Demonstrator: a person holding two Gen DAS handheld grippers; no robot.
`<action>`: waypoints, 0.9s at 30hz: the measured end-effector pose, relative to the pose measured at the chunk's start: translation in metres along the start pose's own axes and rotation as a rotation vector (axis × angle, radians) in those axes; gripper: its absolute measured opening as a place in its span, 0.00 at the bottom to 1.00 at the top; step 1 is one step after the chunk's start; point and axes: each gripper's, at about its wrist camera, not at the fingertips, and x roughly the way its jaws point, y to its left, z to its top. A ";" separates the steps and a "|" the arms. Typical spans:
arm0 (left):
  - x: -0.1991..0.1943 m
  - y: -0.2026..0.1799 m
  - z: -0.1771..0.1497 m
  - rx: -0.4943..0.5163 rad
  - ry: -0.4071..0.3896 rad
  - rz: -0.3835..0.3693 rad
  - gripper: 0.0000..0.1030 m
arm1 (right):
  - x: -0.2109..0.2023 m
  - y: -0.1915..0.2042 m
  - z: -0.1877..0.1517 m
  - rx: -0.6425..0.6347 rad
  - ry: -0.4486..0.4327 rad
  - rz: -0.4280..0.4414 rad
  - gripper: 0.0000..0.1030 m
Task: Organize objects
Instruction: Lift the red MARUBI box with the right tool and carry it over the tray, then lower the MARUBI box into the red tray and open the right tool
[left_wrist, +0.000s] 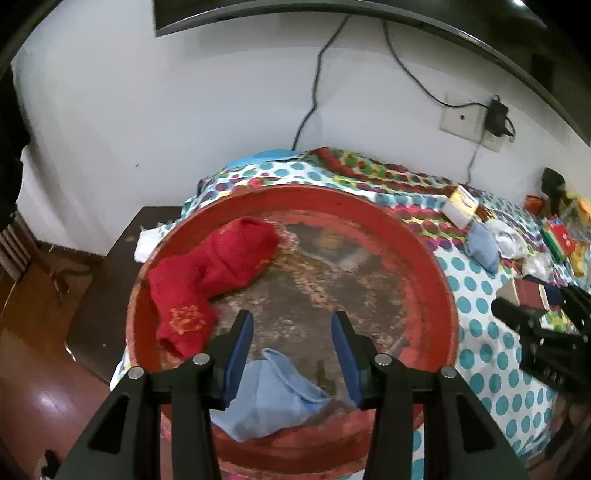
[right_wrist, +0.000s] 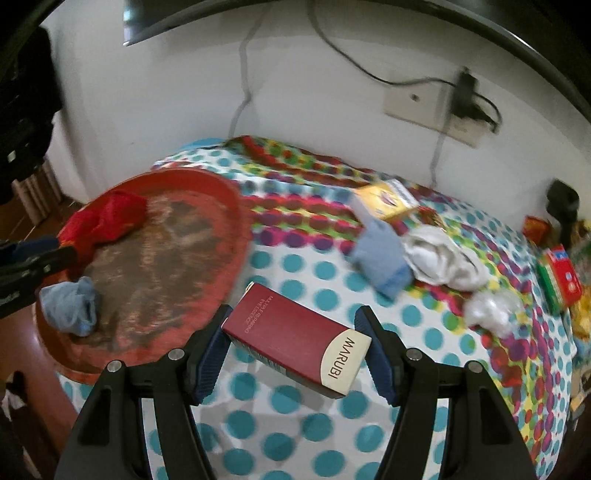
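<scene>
My left gripper (left_wrist: 292, 319) is open above the red tray (left_wrist: 439, 295). A light blue sock (left_wrist: 269, 398) lies in the tray just below its fingers, apart from the pads. A red sock (left_wrist: 218, 269) lies at the tray's left. My right gripper (right_wrist: 295, 328) is shut on a maroon MARUBI box (right_wrist: 295, 338), held above the dotted cloth (right_wrist: 295, 406). The tray (right_wrist: 236, 229), the red sock (right_wrist: 107, 218) and the light blue sock (right_wrist: 70, 306) show at left in the right wrist view. The right gripper (left_wrist: 546, 325) shows at the right edge of the left view.
On the cloth lie a blue sock (right_wrist: 382, 258), a white sock (right_wrist: 439, 258), a clear crumpled bag (right_wrist: 491, 308), a yellow box (right_wrist: 388, 199) and a red-green box (right_wrist: 557, 280). A dark side table (left_wrist: 110, 280) stands left of the tray. Cables hang down the wall.
</scene>
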 end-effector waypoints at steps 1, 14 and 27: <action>0.000 0.003 0.000 -0.009 -0.002 0.005 0.44 | 0.011 0.018 0.008 -0.012 -0.001 0.005 0.62; 0.001 0.060 0.001 -0.143 0.012 0.079 0.44 | 0.038 0.109 0.022 -0.144 0.019 0.111 0.62; 0.001 0.087 -0.002 -0.197 0.021 0.119 0.44 | 0.059 0.164 0.014 -0.248 0.078 0.170 0.62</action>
